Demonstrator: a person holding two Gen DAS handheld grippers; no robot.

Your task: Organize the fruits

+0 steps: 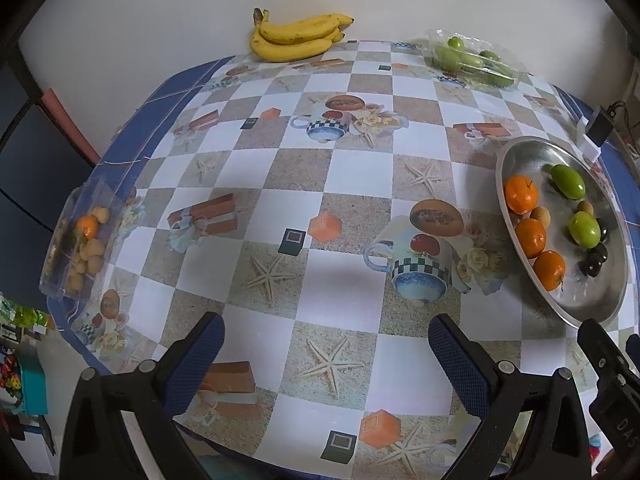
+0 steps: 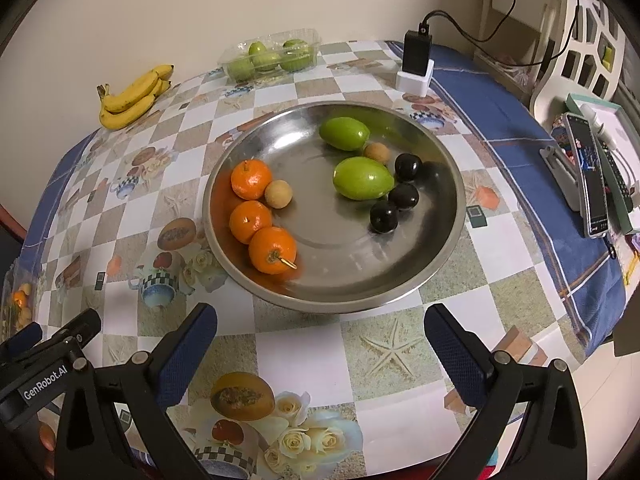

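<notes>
A steel bowl holds three oranges, two green fruits, two small tan fruits and three dark plums. Bananas lie at the table's far edge. A clear box of green fruits sits at the back. A clear bag with an orange and tan fruits lies at the left edge. My left gripper is open over bare cloth. My right gripper is open just in front of the bowl. Neither holds anything.
The table wears a checked cloth with blue borders. A black charger in a white stand sits behind the bowl. A phone and boxes lie off the right edge, beside a white chair.
</notes>
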